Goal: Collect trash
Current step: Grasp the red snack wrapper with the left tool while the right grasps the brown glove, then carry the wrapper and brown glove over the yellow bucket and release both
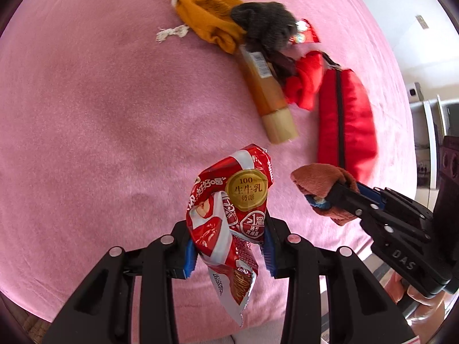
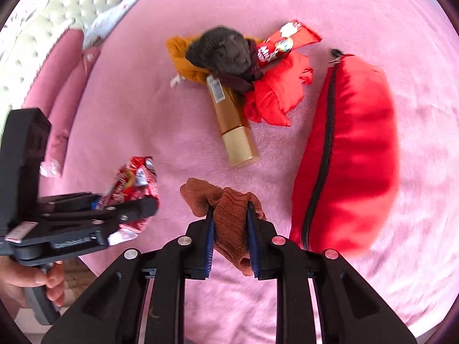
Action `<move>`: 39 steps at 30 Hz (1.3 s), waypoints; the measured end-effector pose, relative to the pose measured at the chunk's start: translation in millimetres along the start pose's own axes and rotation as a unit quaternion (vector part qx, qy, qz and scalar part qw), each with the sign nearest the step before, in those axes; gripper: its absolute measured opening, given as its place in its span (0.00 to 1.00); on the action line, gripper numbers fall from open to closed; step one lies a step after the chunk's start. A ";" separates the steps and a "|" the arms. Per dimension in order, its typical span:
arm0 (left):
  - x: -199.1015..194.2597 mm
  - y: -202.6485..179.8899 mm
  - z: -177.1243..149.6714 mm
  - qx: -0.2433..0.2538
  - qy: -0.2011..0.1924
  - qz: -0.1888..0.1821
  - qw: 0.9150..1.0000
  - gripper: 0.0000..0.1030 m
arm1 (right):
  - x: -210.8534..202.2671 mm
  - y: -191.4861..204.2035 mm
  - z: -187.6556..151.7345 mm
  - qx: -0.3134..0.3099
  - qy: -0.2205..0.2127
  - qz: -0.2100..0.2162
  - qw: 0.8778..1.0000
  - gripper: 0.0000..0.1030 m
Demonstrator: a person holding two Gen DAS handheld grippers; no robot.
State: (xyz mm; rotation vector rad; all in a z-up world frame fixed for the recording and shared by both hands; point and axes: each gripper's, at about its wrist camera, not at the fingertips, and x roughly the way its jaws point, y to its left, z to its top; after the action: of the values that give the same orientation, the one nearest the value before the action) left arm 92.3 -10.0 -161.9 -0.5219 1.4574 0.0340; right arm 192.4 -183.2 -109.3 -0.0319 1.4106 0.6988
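Note:
My left gripper (image 1: 229,240) is shut on a crumpled red snack wrapper (image 1: 232,200) and holds it above the pink bed cover (image 1: 86,100). It also shows in the right wrist view (image 2: 129,200) with the wrapper (image 2: 134,183). My right gripper (image 2: 229,229) is shut on a brown knitted sock (image 2: 229,218), also seen in the left wrist view (image 1: 321,183). A gold-capped amber bottle (image 2: 232,120) lies ahead on the bed. Another red wrapper (image 2: 287,40) lies behind the dark knitted cloth (image 2: 223,51).
A red zippered pouch (image 2: 350,149) lies to the right. An orange cloth (image 1: 209,14) and a red cloth (image 2: 278,94) lie in the pile by the bottle. Pink pillows (image 2: 66,86) and a tufted headboard (image 2: 57,17) sit at the far left.

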 end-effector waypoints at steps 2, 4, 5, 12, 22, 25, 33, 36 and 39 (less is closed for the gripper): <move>-5.5 -6.2 -8.3 0.017 0.001 -0.002 1.000 0.35 | -14.0 -1.0 -8.7 0.013 -0.015 0.000 1.000 0.19; -5.4 -17.7 -13.6 0.032 0.004 -0.004 0.999 0.35 | -24.2 2.0 -17.5 0.028 -0.030 -0.002 0.999 0.19; -6.1 -23.0 -16.6 0.040 0.006 -0.005 0.999 0.35 | -29.9 0.2 -23.4 0.036 -0.037 -0.002 0.999 0.19; -6.9 -75.3 -42.5 0.120 0.028 -0.011 0.992 0.35 | -69.1 -37.3 -74.3 0.120 -0.081 -0.003 0.989 0.19; 30.7 -195.6 -84.8 0.254 0.073 -0.011 0.964 0.35 | -132.9 -119.3 -182.6 0.252 -0.127 -0.032 0.959 0.20; 43.4 -236.0 -107.8 0.288 0.090 -0.021 0.953 0.35 | -152.7 -143.7 -222.5 0.291 -0.137 -0.048 0.946 0.20; 87.9 -330.9 -183.1 0.384 0.144 -0.035 0.912 0.35 | -184.8 -190.7 -332.1 0.396 -0.154 -0.077 0.902 0.20; 101.8 -351.1 -210.5 0.418 0.162 -0.033 0.893 0.35 | -189.6 -201.8 -366.6 0.432 -0.162 -0.079 0.884 0.20; 118.4 -366.3 -233.5 0.448 0.179 -0.028 0.876 0.35 | -188.7 -211.5 -400.4 0.463 -0.167 -0.079 0.867 0.20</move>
State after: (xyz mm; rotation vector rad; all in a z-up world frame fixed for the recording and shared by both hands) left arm 11.8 -453.0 -163.4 0.2135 1.6233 -0.7914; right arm -64.4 -601.0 -96.3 0.6927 1.2602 -0.1633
